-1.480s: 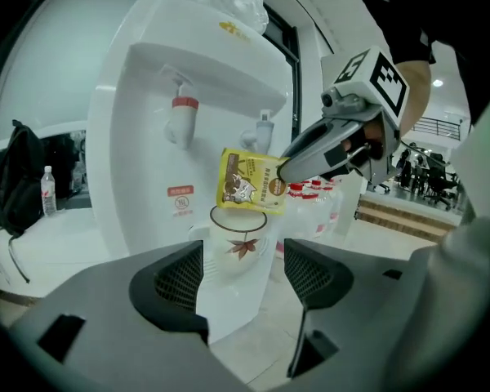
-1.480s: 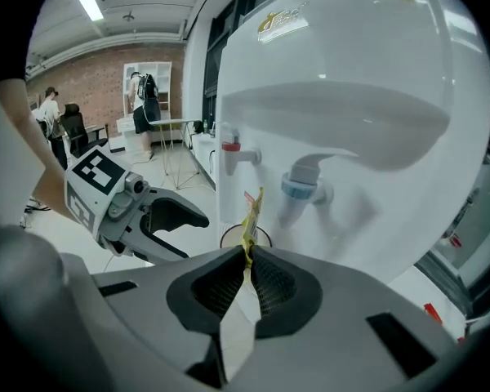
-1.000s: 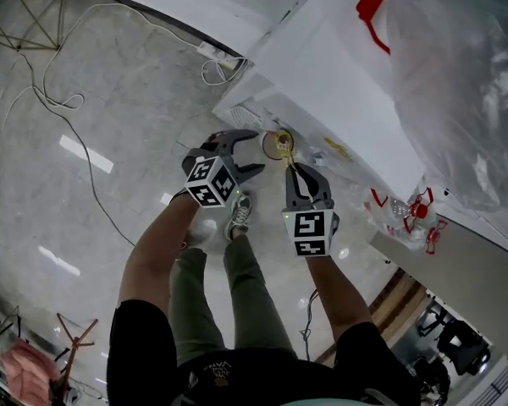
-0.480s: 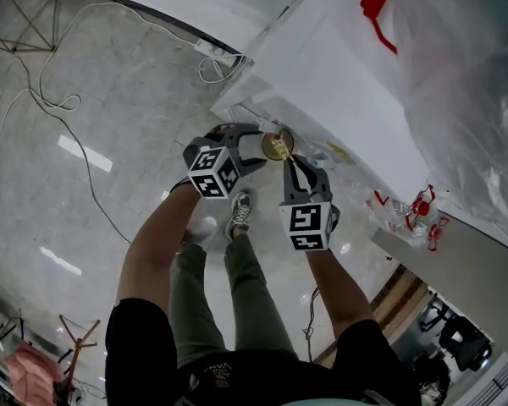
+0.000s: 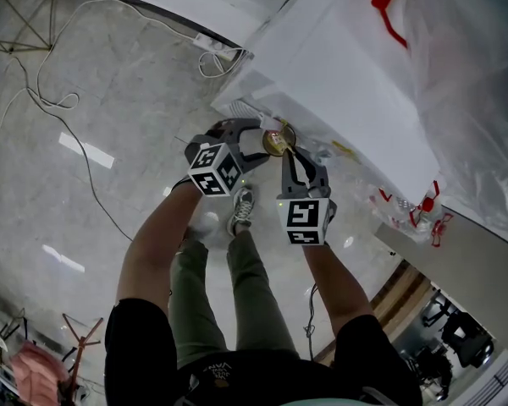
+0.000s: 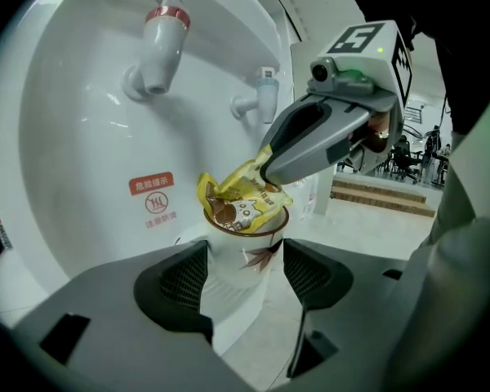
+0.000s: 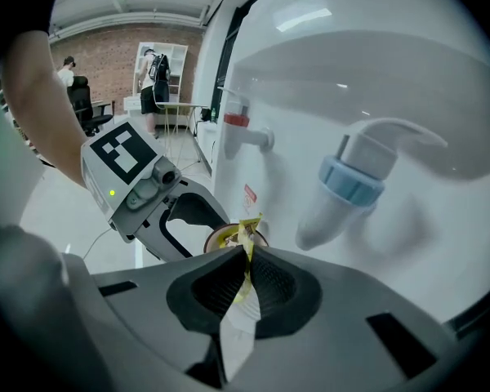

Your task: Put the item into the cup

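A white paper cup (image 6: 243,256) with a brown rim stands upright between the jaws of my left gripper (image 6: 243,274), which is shut on its sides. A yellow sachet (image 6: 241,198) lies tilted over the cup's mouth with its lower end inside the rim. My right gripper (image 7: 247,280) is shut on the sachet's (image 7: 247,239) upper edge. In the head view the cup (image 5: 278,139) sits under the front of the dispenser, with the left gripper (image 5: 265,144) around it and the right gripper (image 5: 286,154) just behind it.
A white water dispenser (image 6: 82,137) rises right behind the cup, its red tap (image 6: 165,43) and blue tap (image 6: 265,96) above it. Cables (image 5: 51,100) run over the marble floor. A large clear plastic bag (image 5: 466,66) lies at the upper right. The person's shoe (image 5: 241,210) is below the grippers.
The right gripper has brought the sachet a little closer, onto the cup's mouth. The left gripper, still holding the cup, has shifted slightly upward in the head view.
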The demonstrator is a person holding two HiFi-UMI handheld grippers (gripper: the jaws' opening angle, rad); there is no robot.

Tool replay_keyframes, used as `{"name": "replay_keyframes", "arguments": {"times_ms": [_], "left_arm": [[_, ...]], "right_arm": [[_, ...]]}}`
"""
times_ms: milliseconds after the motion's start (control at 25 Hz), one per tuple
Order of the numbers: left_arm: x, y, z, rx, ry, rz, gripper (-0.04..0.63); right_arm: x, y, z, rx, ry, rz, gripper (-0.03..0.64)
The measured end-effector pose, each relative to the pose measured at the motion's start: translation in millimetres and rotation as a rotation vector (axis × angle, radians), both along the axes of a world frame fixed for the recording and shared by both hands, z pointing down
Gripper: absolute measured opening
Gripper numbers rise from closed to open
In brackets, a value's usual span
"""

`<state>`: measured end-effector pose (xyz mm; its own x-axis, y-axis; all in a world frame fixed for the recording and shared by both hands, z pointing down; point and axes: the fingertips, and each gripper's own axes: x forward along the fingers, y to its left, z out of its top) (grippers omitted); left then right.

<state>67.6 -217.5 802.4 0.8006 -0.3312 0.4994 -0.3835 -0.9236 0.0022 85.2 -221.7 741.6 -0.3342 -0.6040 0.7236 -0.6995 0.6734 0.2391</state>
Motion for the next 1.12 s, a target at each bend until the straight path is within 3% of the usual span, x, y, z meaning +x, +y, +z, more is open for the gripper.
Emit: {"name": "replay_keyframes", "arguments": {"times_ms": [400,560,1120], "left_arm": [[5,-1,2,0.005,0.023,-0.003,0.316],[5,-1,4,0.001,0.03,-0.004,0.316],[-6,6,3,-0.024,0.02,-0.024,0.316]], "right_arm": [[-5,-15,29,-0.045,0.014,0.008,0.055],[-8,-20,40,-0.07,-0.025,0.044,0.055],[1,-12,16,-0.015,-0.149,0.133,0.057]]}}
